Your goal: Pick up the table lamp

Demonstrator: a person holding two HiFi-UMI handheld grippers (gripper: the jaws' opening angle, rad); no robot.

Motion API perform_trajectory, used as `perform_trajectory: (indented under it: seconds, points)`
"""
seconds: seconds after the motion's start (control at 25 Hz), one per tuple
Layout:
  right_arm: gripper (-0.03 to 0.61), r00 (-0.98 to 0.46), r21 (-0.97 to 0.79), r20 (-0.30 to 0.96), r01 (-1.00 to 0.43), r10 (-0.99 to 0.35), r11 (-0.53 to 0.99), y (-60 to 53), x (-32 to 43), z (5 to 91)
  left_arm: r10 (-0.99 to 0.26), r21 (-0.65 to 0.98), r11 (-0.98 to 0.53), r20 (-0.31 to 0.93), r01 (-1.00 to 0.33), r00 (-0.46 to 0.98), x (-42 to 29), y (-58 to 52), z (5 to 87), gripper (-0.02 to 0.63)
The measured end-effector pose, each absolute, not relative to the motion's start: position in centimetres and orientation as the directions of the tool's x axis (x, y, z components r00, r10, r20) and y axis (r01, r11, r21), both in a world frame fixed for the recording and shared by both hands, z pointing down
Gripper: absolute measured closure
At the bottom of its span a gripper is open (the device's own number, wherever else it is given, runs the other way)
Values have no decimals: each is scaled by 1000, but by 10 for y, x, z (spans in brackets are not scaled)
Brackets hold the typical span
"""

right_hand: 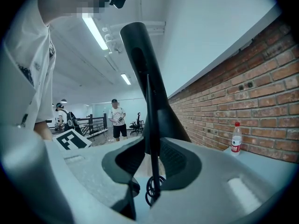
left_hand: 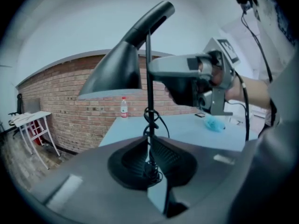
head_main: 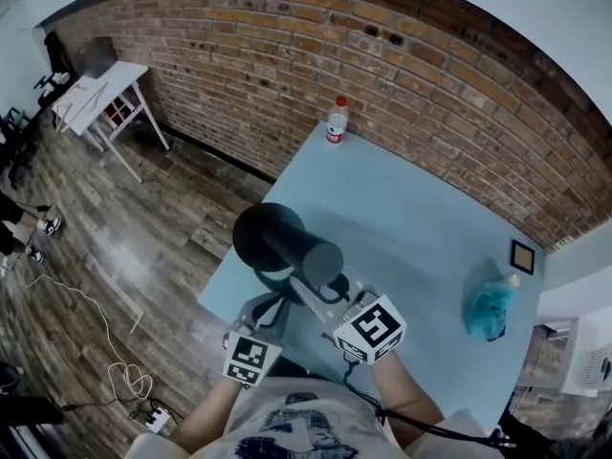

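Observation:
The black table lamp point(head_main: 273, 235) stands over the near left edge of the pale blue table point(head_main: 421, 218), with its cone shade toward the floor. My left gripper point(head_main: 279, 302) is shut on the lamp's thin stem point(left_hand: 149, 120), low down by the coiled cord. In the left gripper view the pads point(left_hand: 135, 153) meet around that stem. My right gripper point(head_main: 332, 291) stands open with the same stem point(right_hand: 152, 139) between its pads, a narrow gap showing on each side. In the left gripper view the right gripper point(left_hand: 187, 83) sits higher on the stem, just below the shade point(left_hand: 114, 73).
A water bottle point(head_main: 336, 120) stands at the table's far edge by the brick wall. On the right of the table lie a teal bag point(head_main: 488, 306) and a small square frame point(head_main: 521, 256). A white side table point(head_main: 100, 94) stands far left. Cables point(head_main: 115, 352) lie on the wood floor.

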State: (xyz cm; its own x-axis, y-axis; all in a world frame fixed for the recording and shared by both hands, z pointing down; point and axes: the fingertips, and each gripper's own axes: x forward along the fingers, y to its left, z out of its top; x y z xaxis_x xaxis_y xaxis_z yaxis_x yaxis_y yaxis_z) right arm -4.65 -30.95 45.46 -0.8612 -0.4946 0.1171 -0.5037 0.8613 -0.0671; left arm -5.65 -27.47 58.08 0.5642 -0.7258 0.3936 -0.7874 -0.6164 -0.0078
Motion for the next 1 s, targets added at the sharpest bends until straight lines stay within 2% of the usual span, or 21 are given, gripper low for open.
perform_trajectory:
  seconds: [0.48, 0.6, 1.0]
  points:
    - [484, -869, -75, 92, -494, -487, 866, -314, -49, 448, -686, 27, -638, 434, -769, 584, -45, -284, 612, 546]
    - [512, -869, -70, 92, -493, -487, 867, -314, -50, 448, -678, 35, -642, 441, -766, 589, -43, -286, 618, 540]
    - [514, -870, -76, 102, -491, -483, 868, -315, -51, 452, -648, 50, -660, 467, -750, 602, -31, -298, 637, 531]
